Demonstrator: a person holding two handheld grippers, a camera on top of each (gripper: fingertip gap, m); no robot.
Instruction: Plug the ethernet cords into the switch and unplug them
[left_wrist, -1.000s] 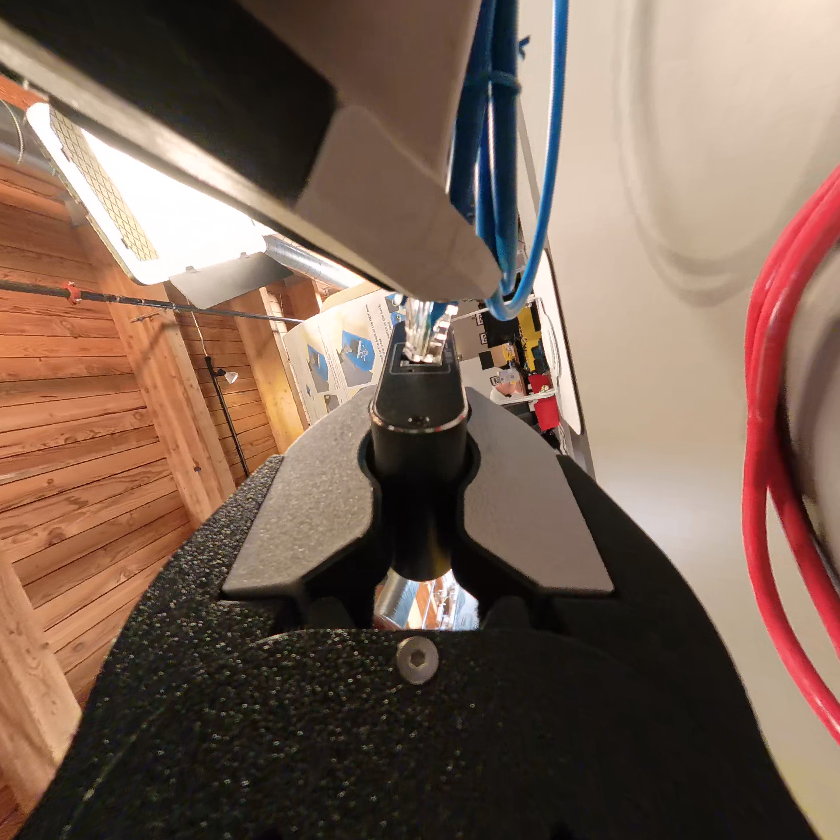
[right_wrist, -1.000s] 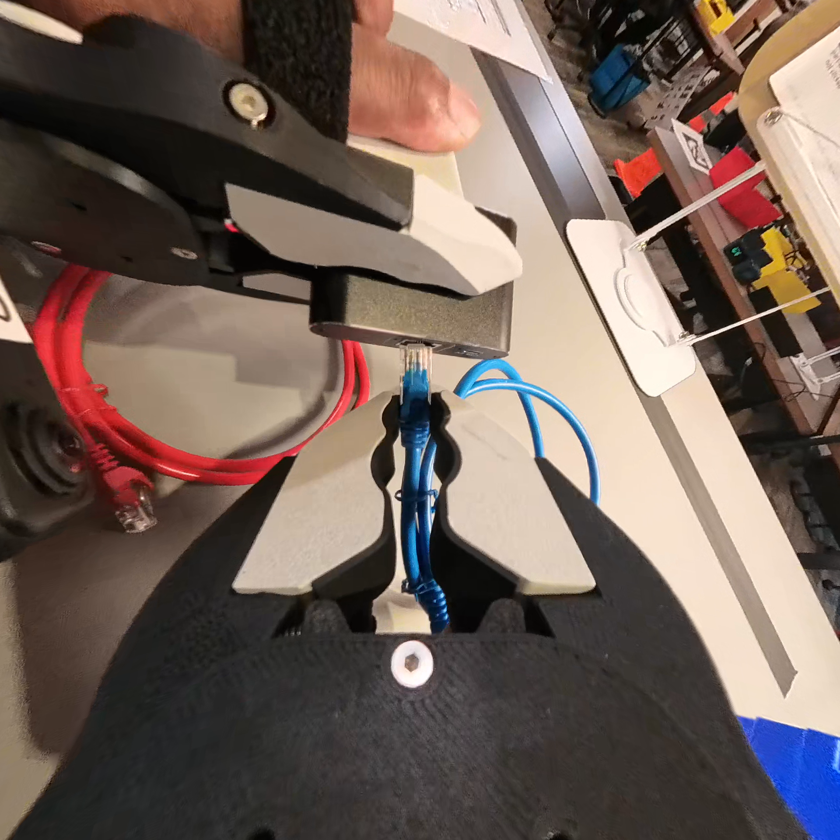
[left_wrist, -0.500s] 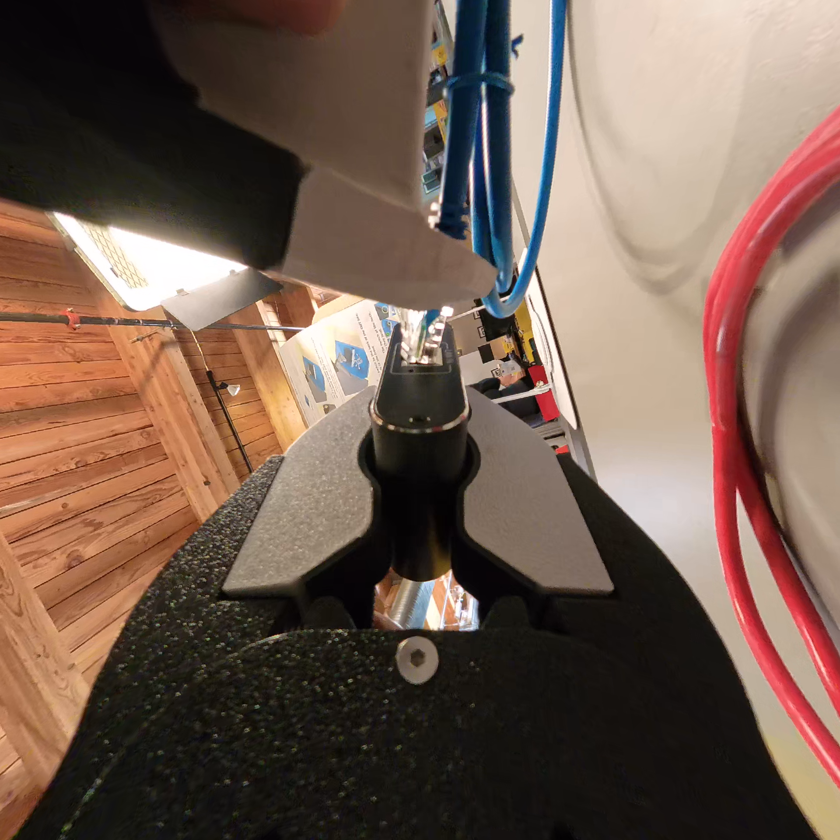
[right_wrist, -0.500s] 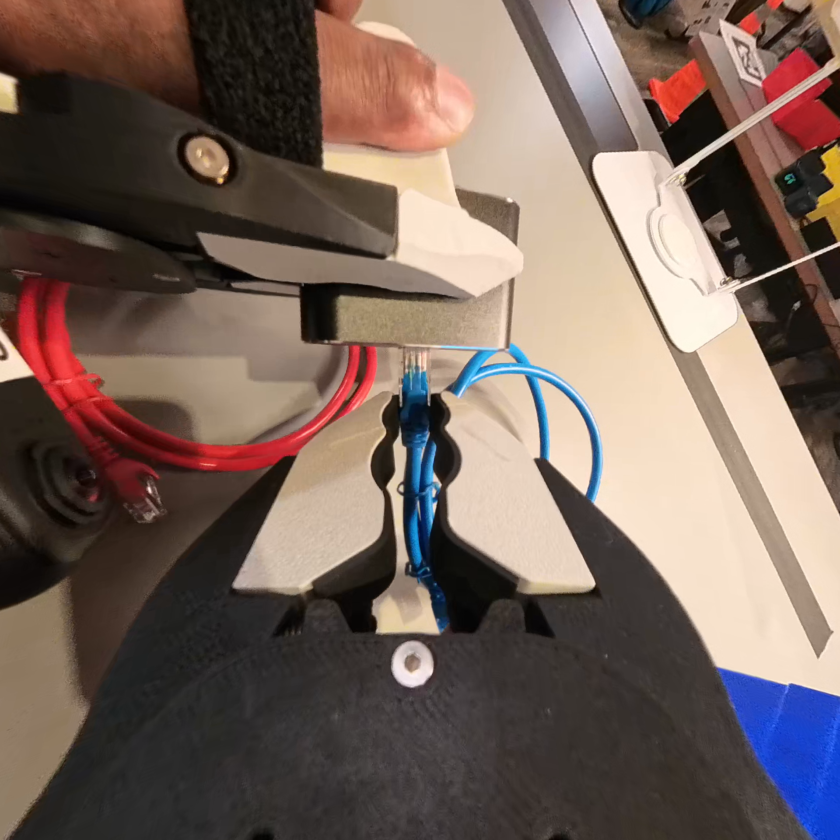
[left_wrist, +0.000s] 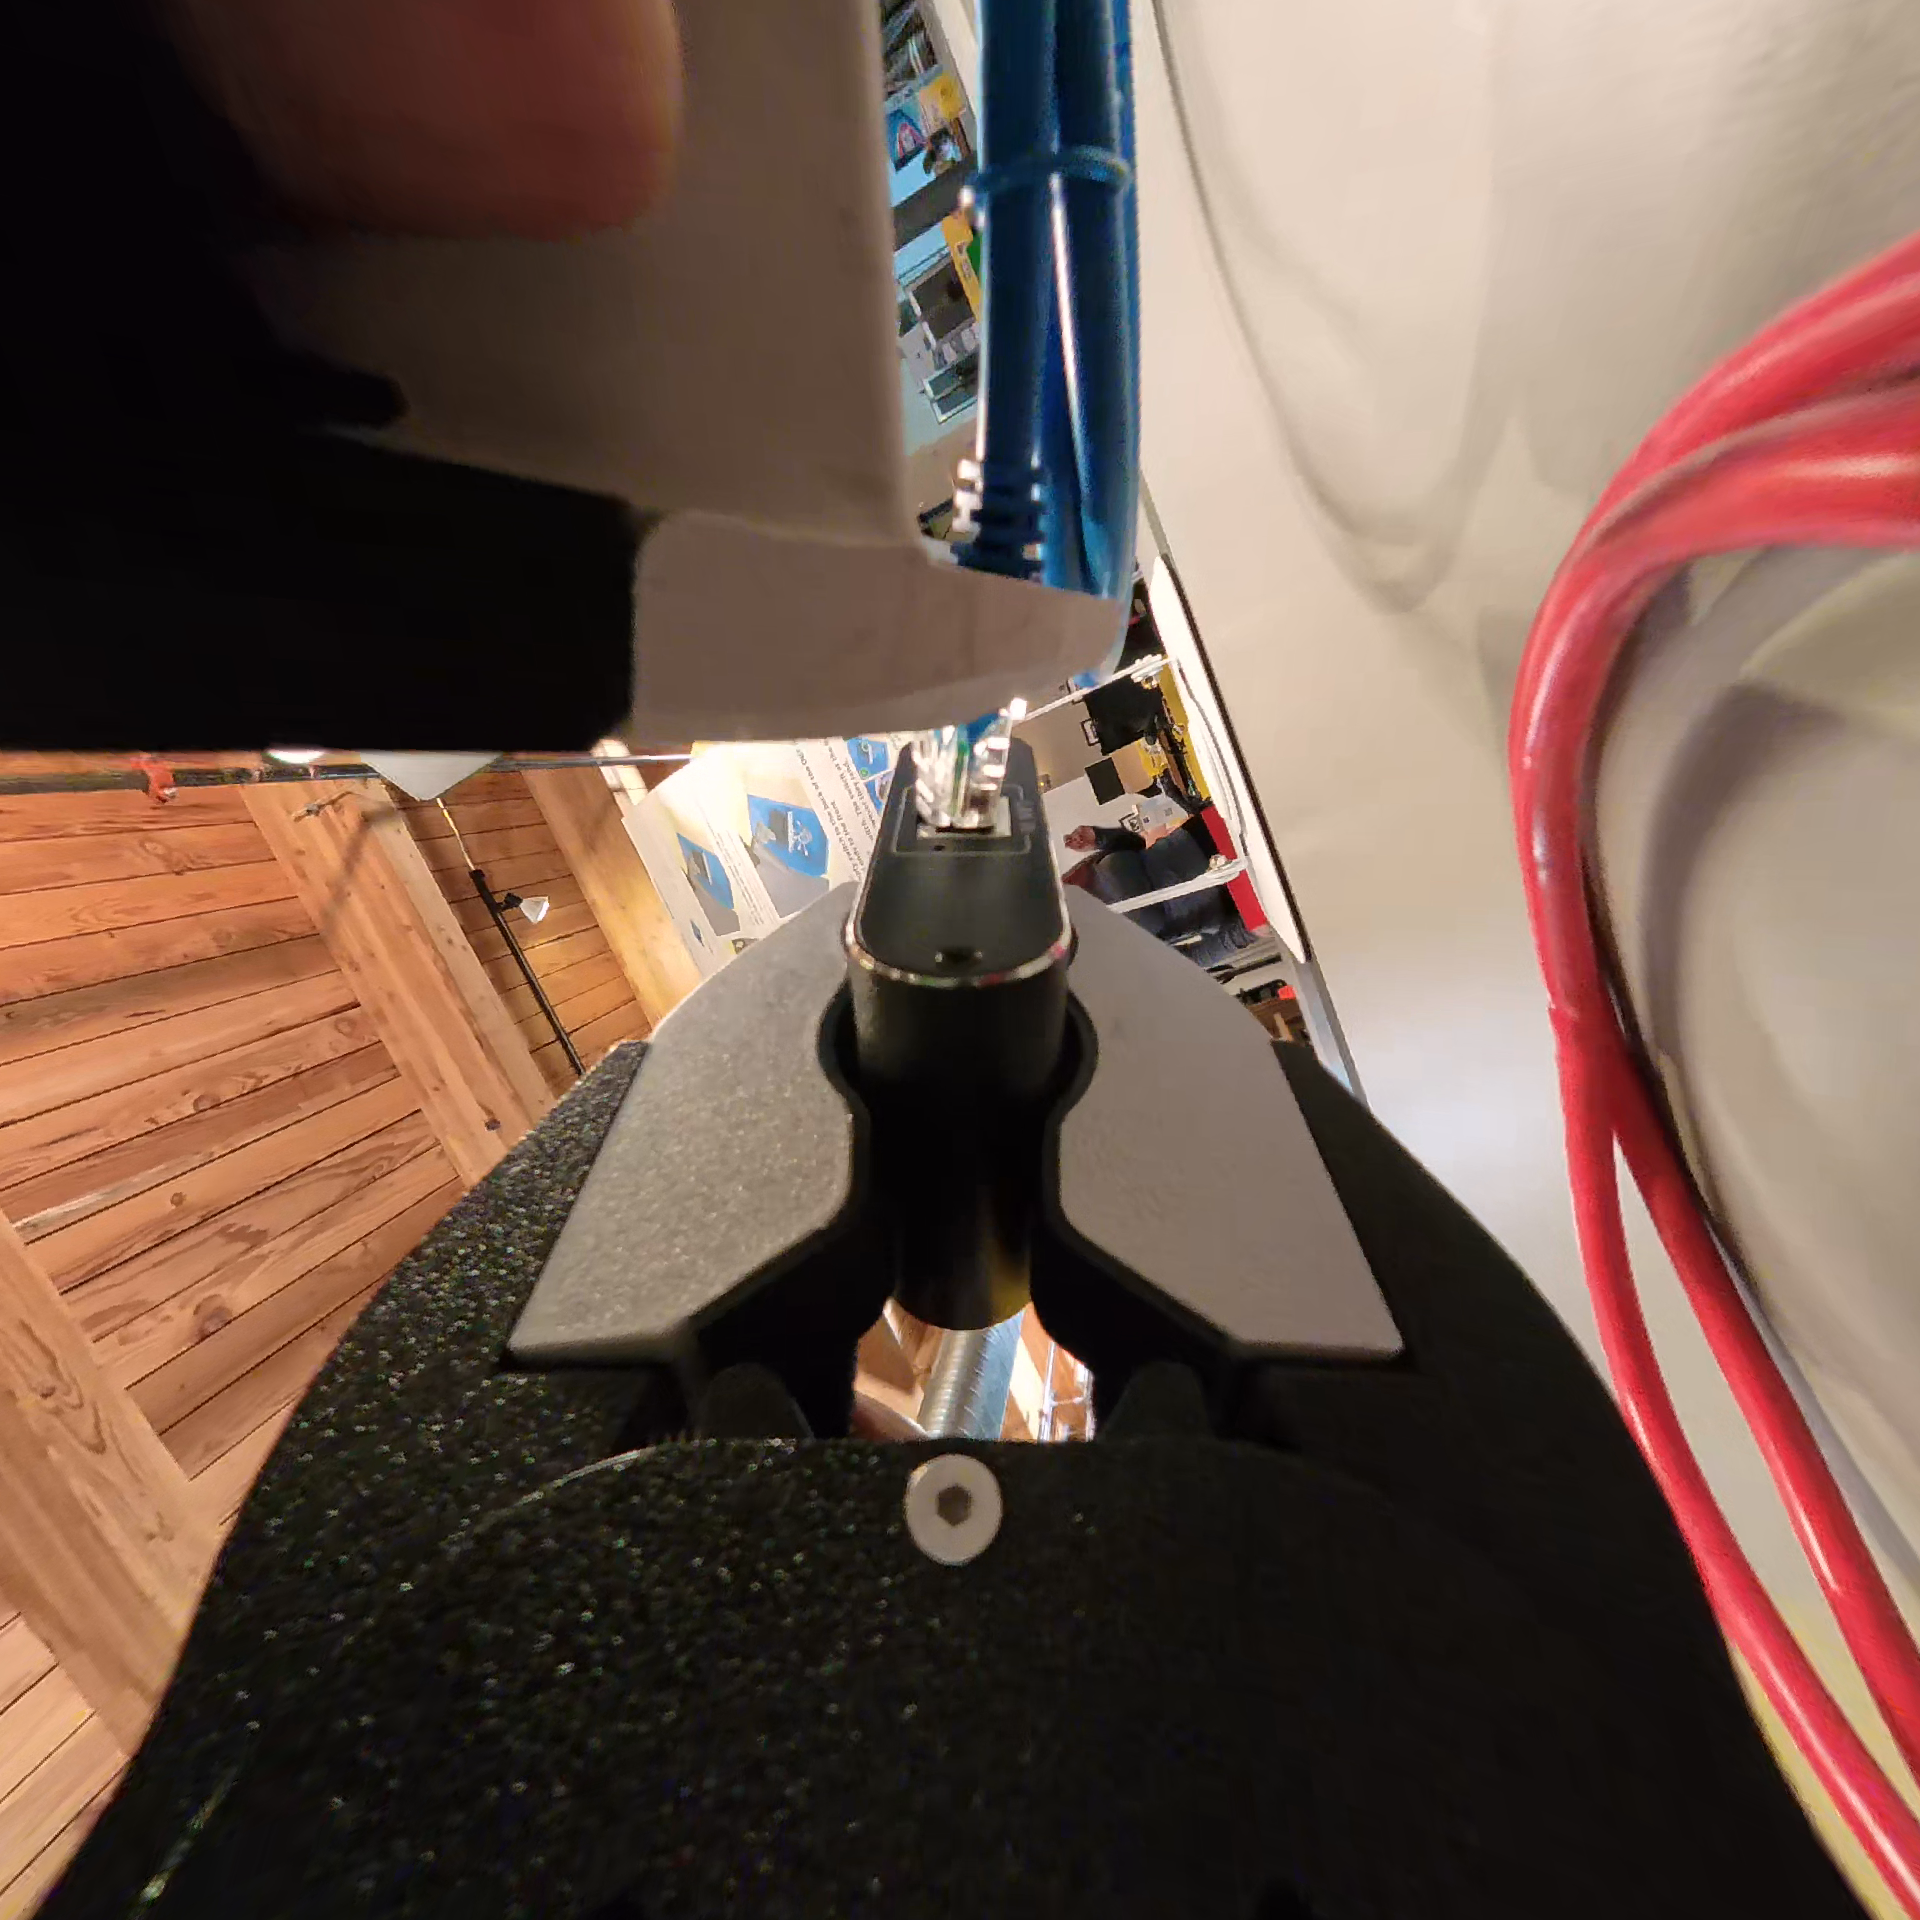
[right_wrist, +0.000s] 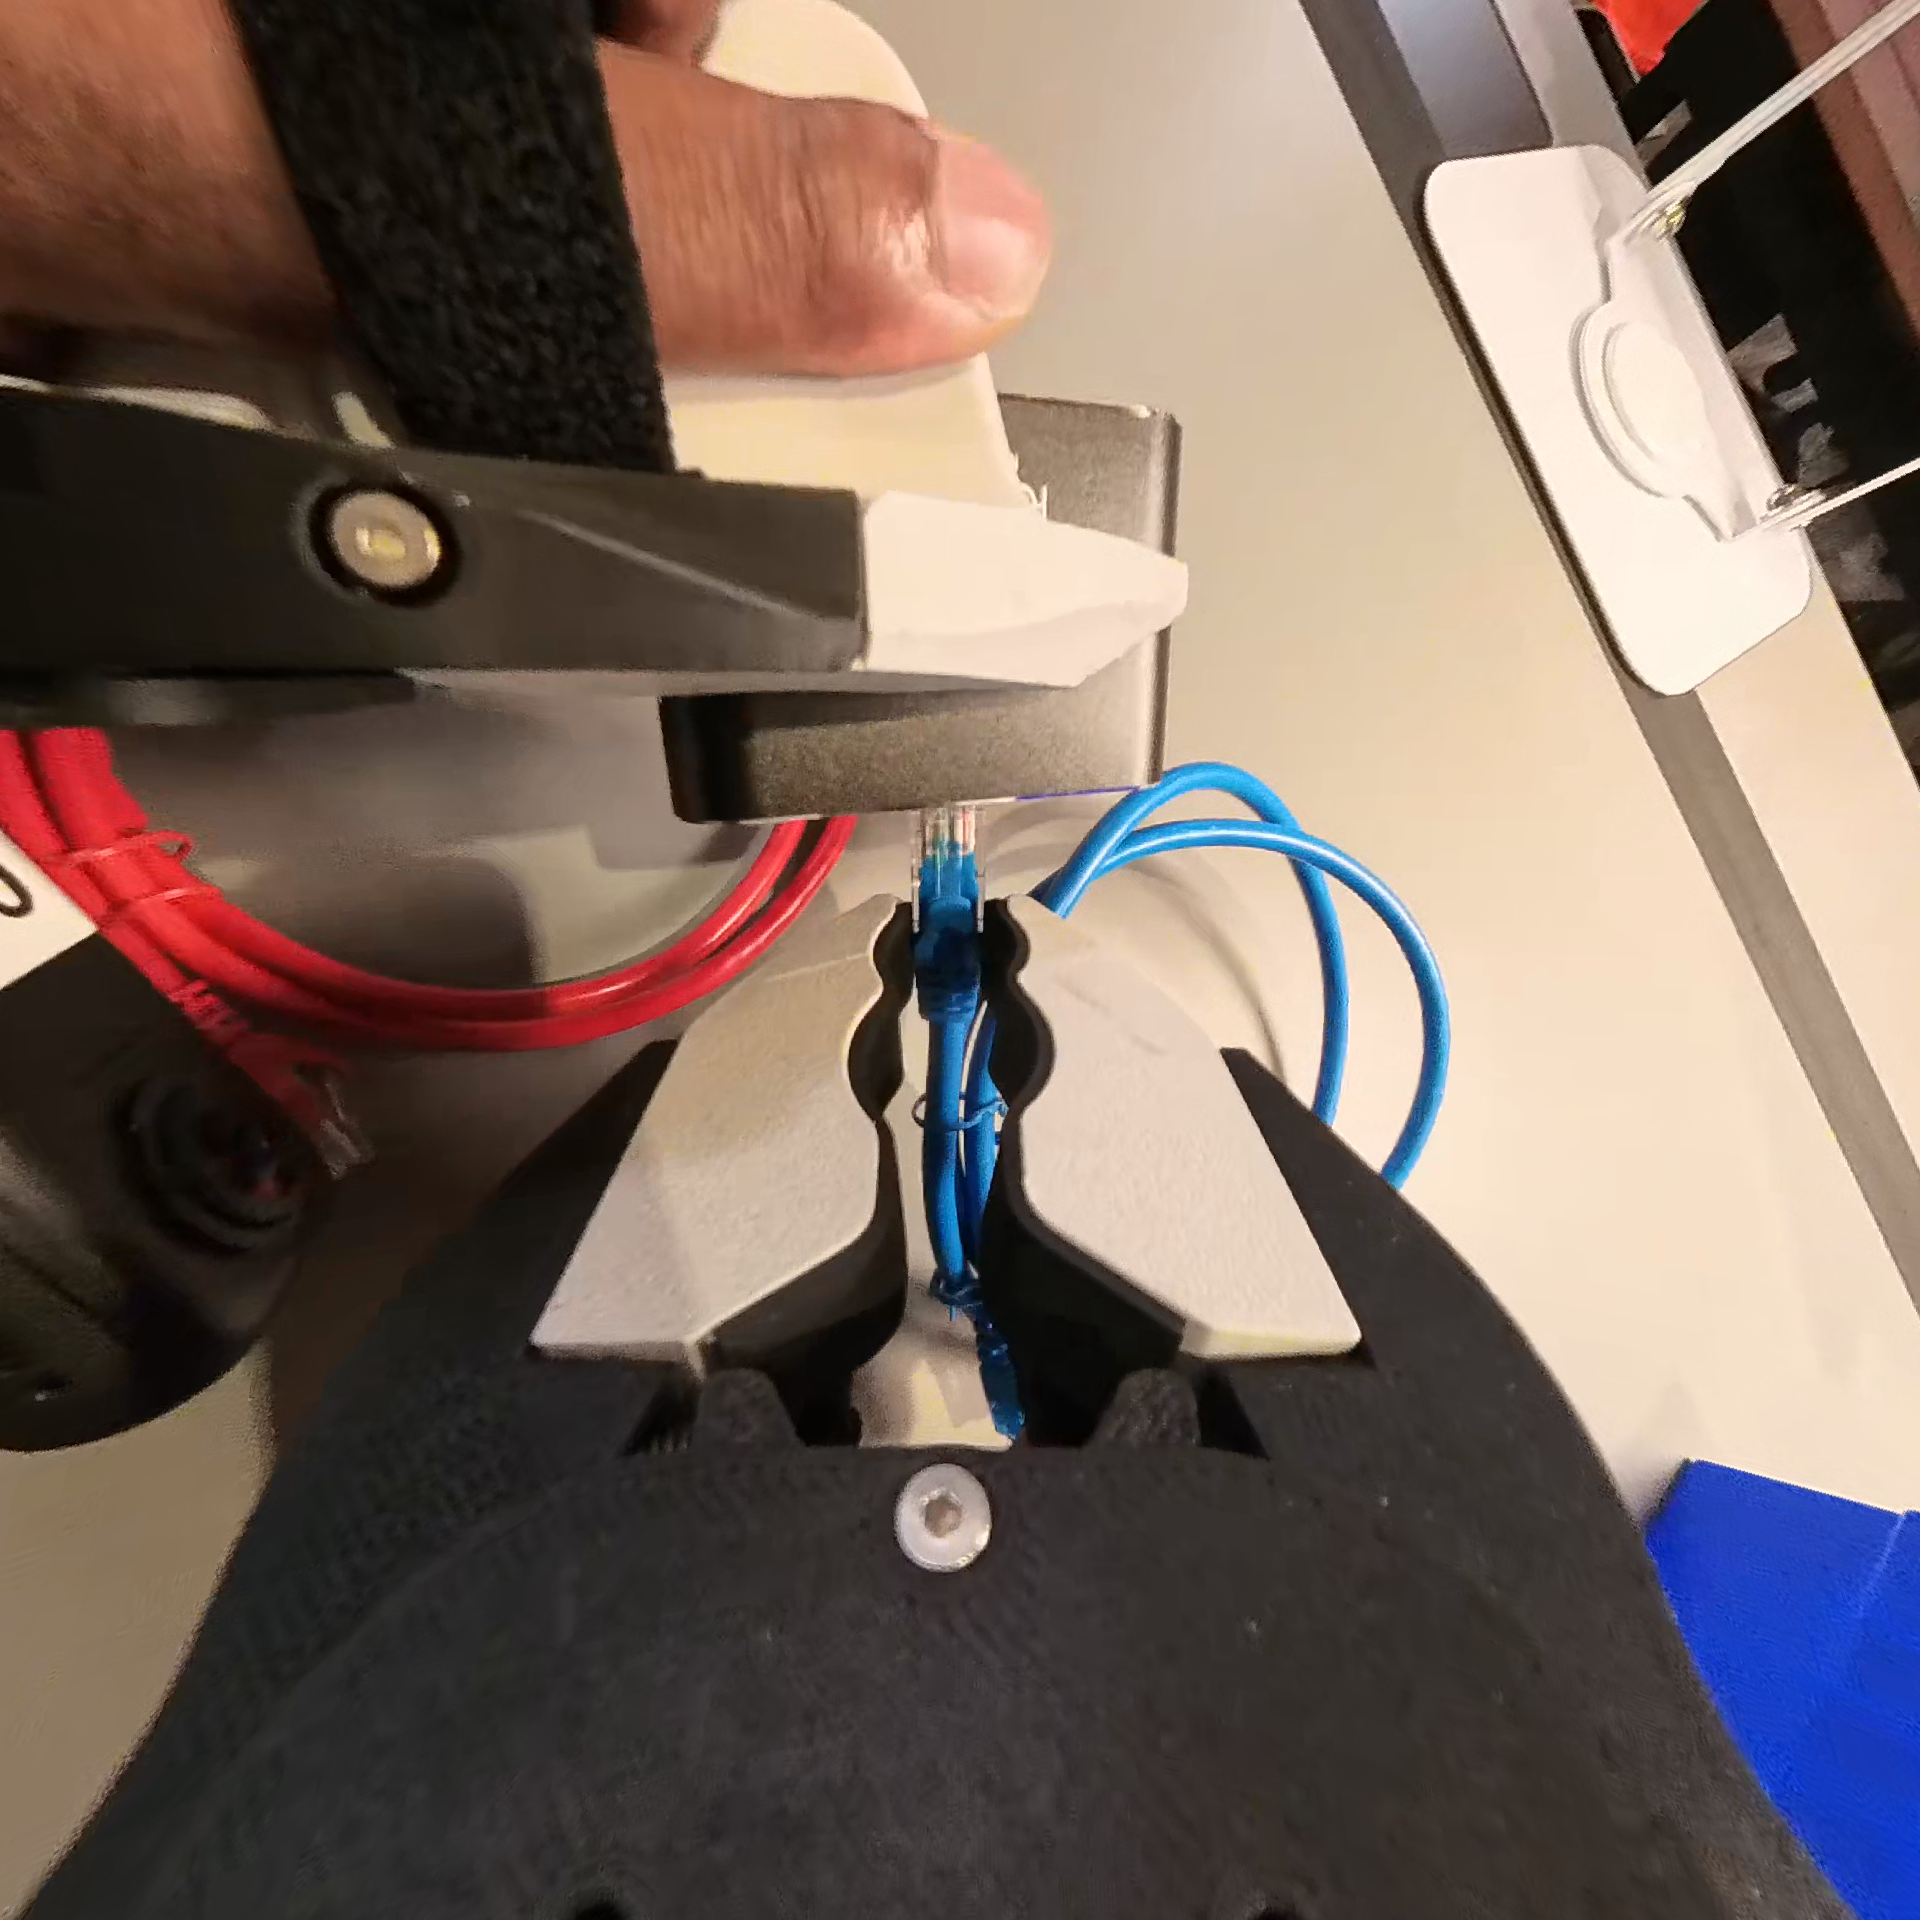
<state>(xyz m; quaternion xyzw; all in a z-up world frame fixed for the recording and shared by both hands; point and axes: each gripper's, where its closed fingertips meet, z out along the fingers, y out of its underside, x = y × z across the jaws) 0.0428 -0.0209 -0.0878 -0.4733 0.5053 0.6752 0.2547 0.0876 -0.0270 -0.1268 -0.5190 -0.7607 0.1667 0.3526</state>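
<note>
Left wrist view: the left hand-held gripper (left_wrist: 958, 1039) is clamped on the dark switch (left_wrist: 958, 914), which stands end-on between its grey fingers (left_wrist: 717, 1132). The clear plug of the blue ethernet cord (left_wrist: 1049, 260) sits at a port on the switch's far end; whether it is fully seated cannot be told. The right hand-held gripper (left_wrist: 966, 582) comes in from above, pinching that cord just behind the plug. A coiled red ethernet cord (left_wrist: 1621, 1039) runs down the right side against the pale surface (left_wrist: 1403, 312).

Right wrist view: the right hand-held gripper (right_wrist: 948, 914) is closed on the blue ethernet cord (right_wrist: 948, 956) at its boot, the clear plug tip touching the underside edge of the switch (right_wrist: 914, 748). The left hand-held gripper (right_wrist: 1039, 603) grips the switch from the left, a thumb (right_wrist: 831, 239) resting on top. Blue loops hang to the right. The red ethernet cord (right_wrist: 499, 997) lies coiled on the surface (right_wrist: 1247, 260) toward its left edge, its plug loose. A white plate (right_wrist: 1538, 364) lies at the surface's far right edge.
</note>
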